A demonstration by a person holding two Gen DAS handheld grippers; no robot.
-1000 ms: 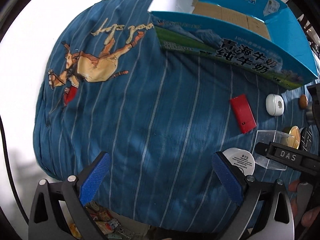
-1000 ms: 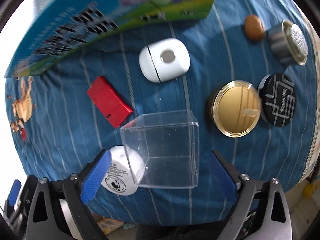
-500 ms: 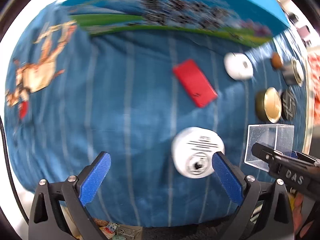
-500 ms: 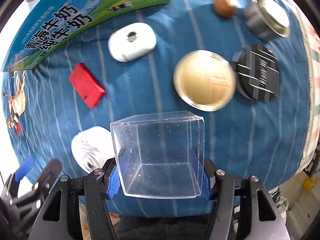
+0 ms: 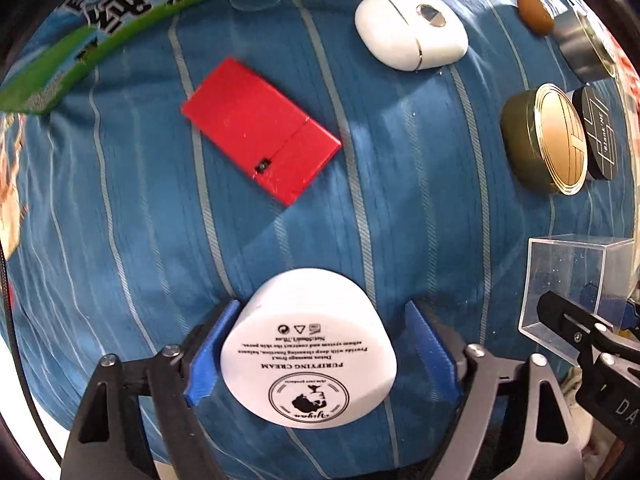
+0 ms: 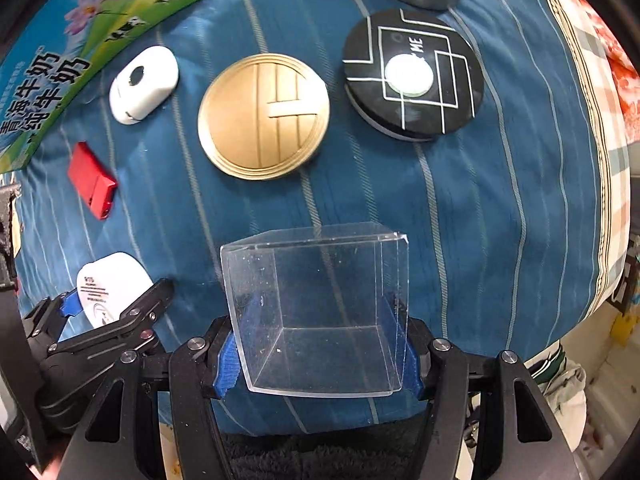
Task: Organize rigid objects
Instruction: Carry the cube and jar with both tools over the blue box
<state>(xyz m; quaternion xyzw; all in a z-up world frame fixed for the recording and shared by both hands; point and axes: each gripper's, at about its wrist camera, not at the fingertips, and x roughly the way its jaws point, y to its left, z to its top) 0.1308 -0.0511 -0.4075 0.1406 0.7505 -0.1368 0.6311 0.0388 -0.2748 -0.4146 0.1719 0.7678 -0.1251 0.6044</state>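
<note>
In the left wrist view, the left gripper (image 5: 310, 354) squeezes a round white plastic cream jar (image 5: 310, 350) between its blue pads. The jar lies on its side with its label facing the camera, so the pads hold its round wall. I think it is being picked up to go in the blue and green cardboard milk box (image 5: 100, 20). A flat red plastic case (image 5: 260, 130) lies just below the box. A white oval plastic case (image 5: 412, 32) lies to the right of the box. Everything rests on a blue striped cloth (image 5: 120, 220) that looks soft and puffy.

In the right wrist view, the right gripper (image 6: 320, 350) squeezes a clear square plastic box (image 6: 320, 312) by two flat sides, which gives a firm hold. A round gold tin lid (image 6: 264, 116) sits to the right of the milk box (image 6: 60, 64). A round black tin with white lines (image 6: 414, 82) sits farther right. A checked sheet edge (image 6: 612, 128) shows far from the box.
</note>
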